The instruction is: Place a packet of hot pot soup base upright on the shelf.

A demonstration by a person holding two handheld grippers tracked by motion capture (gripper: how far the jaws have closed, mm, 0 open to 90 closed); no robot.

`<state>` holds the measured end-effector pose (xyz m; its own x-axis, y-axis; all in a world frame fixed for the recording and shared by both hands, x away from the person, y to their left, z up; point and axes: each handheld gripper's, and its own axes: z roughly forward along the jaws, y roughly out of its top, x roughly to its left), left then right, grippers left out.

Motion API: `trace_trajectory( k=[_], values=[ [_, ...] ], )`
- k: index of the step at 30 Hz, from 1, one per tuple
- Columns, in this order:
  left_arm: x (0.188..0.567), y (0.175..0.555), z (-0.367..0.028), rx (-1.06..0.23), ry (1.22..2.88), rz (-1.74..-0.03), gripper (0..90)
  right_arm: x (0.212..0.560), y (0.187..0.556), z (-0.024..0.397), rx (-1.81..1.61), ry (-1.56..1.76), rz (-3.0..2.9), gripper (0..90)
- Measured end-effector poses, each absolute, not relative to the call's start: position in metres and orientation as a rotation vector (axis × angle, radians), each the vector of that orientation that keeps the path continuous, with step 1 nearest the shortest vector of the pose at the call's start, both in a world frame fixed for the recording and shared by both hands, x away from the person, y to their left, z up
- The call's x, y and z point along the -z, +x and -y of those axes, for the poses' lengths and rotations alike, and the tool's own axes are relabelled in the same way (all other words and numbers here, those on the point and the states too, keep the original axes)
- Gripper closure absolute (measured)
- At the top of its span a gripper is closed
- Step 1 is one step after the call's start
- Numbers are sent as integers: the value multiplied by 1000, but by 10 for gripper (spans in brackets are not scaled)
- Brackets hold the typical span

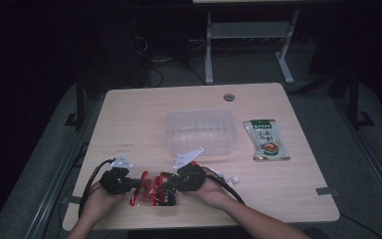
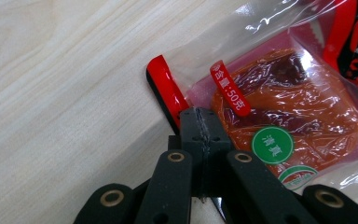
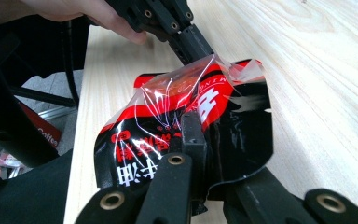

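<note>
The left gripper (image 2: 200, 122), rising from the bottom centre of the left gripper view, has its jaws pressed together on the edge of a glossy red-and-black plastic snack packet with a clear window (image 2: 279, 98), through which an orange-brown filling shows. The right gripper (image 3: 192, 128), at the lower centre of the right gripper view, is likewise clamped on the opposite, black-printed end of the same packet, which buckles upward between the two tools. In the high view, both grippers sit at the lower left of the frame, just above the near edge of the light wooden table (image 1: 144, 114), with the packet stretched between them and held slightly off the surface. An empty clear rectangular plastic tub (image 1: 200, 132) stands near the middle of the frame, and a green-and-white sealed sauce pouch (image 1: 267, 140) lies just to its right. Judging from this, the packet is secured at both ends but not yet placed anywhere; carrying it to the tub, probably, is what remains, along with the pouch.
</note>
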<state>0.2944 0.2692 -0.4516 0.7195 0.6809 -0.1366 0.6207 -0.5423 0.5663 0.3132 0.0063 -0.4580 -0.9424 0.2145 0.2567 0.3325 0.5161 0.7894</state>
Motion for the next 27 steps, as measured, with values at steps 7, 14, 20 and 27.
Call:
trace_trajectory(
  k=[7, 14, 20, 27],
  values=[
    [445, 295, -278, -121, 2265, -976, 844, 452, 312, -1, 1452, -436, 2613, 898],
    [440, 295, -287, -121, 2204, -987, 697, 444, 314, 8, 1504, -427, 2591, 897],
    [437, 294, -287, -124, 2184, -978, 558, 430, 313, 21, 1552, -403, 2579, 898],
    [437, 292, -283, -130, 2199, -952, 439, 417, 315, 43, 1613, -418, 2567, 897]
  ],
)
